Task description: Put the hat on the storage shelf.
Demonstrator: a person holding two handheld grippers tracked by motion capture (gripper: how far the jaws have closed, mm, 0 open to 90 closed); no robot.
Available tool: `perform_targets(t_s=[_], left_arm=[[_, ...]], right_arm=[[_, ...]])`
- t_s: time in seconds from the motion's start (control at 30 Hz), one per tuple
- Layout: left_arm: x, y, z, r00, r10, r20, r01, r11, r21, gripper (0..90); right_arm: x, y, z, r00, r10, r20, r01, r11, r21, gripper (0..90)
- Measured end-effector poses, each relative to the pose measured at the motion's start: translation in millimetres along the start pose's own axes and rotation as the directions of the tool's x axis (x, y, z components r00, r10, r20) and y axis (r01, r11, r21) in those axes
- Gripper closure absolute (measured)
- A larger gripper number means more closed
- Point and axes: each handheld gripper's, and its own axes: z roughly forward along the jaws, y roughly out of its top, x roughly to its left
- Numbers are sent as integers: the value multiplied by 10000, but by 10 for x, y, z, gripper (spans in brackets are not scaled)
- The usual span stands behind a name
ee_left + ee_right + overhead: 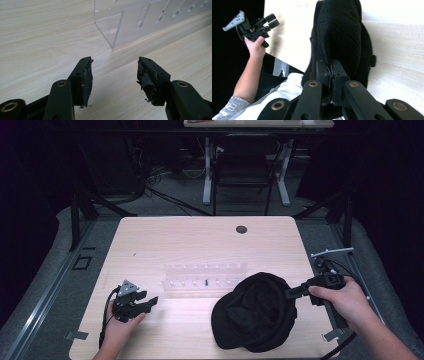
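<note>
The right tool (289,293) is clenched on the edge of a black quilted cap (255,317), pinching a thin fold of fabric between its pads; the cap lies on the near right part of the desk (200,232), its right edge raised in that grip, just in front of a clear acrylic rack (205,279). The left tool (145,301) hovers released and empty over bare wood near the rack's left end. To lift well, I judge the pinch should stay firm and the rise be steady and vertical, so the thin edge does not slip; the free tool could take the opposite rim to keep the cap from drooping or brushing the rack.
</note>
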Motion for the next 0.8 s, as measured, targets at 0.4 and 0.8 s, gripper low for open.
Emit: perform_targets(t_s=[0.4, 0.8], left_arm=[[-5, -4, 8, 10000, 14, -64, -14, 10000, -56, 458], [-8, -5, 8, 10000, -23, -55, 22, 10000, -55, 458]], right_arm=[[189, 69, -332, 9924, -443, 1149, 496, 9978, -438, 879], [255, 154, -615, 9958, 19, 920, 63, 9961, -885, 879]])
